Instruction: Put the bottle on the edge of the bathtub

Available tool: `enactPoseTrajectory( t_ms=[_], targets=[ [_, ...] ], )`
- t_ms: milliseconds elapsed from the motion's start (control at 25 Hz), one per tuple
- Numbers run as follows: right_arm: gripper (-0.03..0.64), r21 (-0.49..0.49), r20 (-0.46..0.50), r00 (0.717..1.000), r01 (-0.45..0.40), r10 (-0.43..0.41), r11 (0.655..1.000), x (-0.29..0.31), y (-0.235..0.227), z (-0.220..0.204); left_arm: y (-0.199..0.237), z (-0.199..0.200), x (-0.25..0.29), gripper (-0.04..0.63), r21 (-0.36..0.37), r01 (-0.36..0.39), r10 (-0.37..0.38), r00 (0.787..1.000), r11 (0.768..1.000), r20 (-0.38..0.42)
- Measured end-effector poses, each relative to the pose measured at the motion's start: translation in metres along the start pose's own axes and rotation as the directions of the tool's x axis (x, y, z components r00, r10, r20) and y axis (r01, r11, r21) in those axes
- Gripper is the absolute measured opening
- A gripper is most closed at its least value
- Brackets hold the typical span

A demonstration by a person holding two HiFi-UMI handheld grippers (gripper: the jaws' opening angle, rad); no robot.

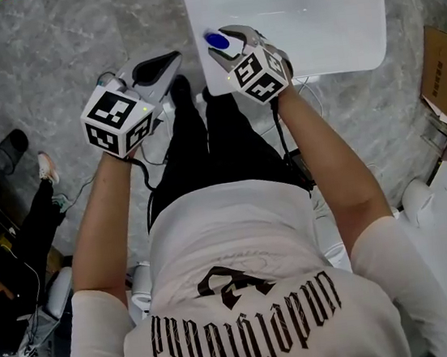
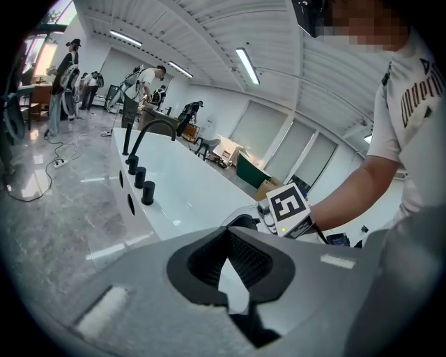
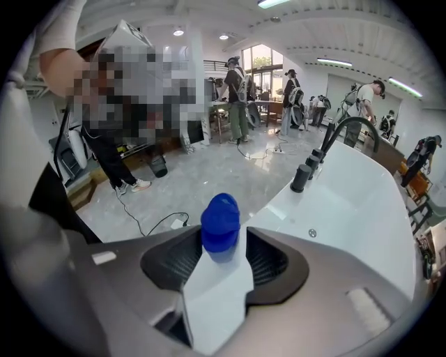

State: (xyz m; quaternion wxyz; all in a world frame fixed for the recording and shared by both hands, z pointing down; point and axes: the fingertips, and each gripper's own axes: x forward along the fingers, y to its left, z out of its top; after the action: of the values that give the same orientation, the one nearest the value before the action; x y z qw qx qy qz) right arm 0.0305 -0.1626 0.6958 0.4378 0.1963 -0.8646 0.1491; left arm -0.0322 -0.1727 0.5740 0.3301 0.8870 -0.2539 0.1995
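STEP: release | right gripper (image 1: 222, 43): its 2 jaws apart, bottle (image 3: 220, 223) loose between, apparently standing on bathtub edge (image 3: 282, 209) | left gripper (image 2: 227, 237): closed, empty | NEXT: back straight off without tipping bottle.

- Left forearm (image 1: 103, 222): bare, stretched forward on the left. The left gripper (image 1: 168, 58) points away from the body and a little downward, with its jaws together and nothing between them.
- Right forearm (image 1: 326, 152): bare, reaching slightly farther forward on the right. The right gripper (image 1: 222, 41) tilts steeply downward, with its jaws parted and the bottle (image 3: 220, 223) upright between them.
- The two grippers are held apart, not touching.
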Motion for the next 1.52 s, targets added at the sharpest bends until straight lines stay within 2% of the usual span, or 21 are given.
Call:
enactPoseTrajectory(
  t_ms=[320,480,720,800,1000,1160,1320,1520],
  targets=[
    [0.212,0.062,0.037,0.998,0.052,-0.054,0.997,-0.034,-0.001,0.011,-0.009,0.004,-0.022,0.006,0.023,0.005,-0.005,1.0,1.0,0.014],
    [0.21,0.091,0.058,0.991,0.116,-0.122,0.989,-0.071,-0.002,0.017,-0.01,0.01,-0.041,0.006,0.08,-0.026,0.024,1.0,0.996,0.019],
    [0.17,0.099,0.125,0.968,0.206,-0.217,0.974,-0.146,0.016,0.06,-0.027,0.031,-0.089,0.006,0.097,-0.054,0.048,0.996,0.994,0.072],
    [0.13,0.11,0.153,0.96,0.218,-0.233,0.97,-0.174,0.022,0.078,-0.039,0.043,-0.107,0.006,0.108,-0.057,0.048,0.995,0.993,0.086],
    [0.058,0.143,0.237,0.921,0.282,-0.309,0.949,-0.252,0.026,0.115,-0.063,0.093,-0.157,0.006,0.159,-0.089,0.061,0.983,0.983,0.17],
    [0.015,0.184,0.292,0.897,0.288,-0.332,0.94,-0.302,0.044,0.139,-0.088,0.12,-0.197,0.006,0.191,-0.088,0.042,0.972,0.978,0.233],
    [0.002,0.163,0.349,0.857,0.343,-0.379,0.925,-0.339,0.051,0.168,-0.105,0.148,-0.225,0.006,0.246,-0.096,0.018,0.954,0.965,0.299],
    [0.002,0.149,0.419,0.827,0.346,-0.376,0.926,-0.373,0.075,0.204,-0.123,0.154,-0.258,0.006,0.301,-0.09,-0.008,0.951,0.949,0.309]
  ],
)
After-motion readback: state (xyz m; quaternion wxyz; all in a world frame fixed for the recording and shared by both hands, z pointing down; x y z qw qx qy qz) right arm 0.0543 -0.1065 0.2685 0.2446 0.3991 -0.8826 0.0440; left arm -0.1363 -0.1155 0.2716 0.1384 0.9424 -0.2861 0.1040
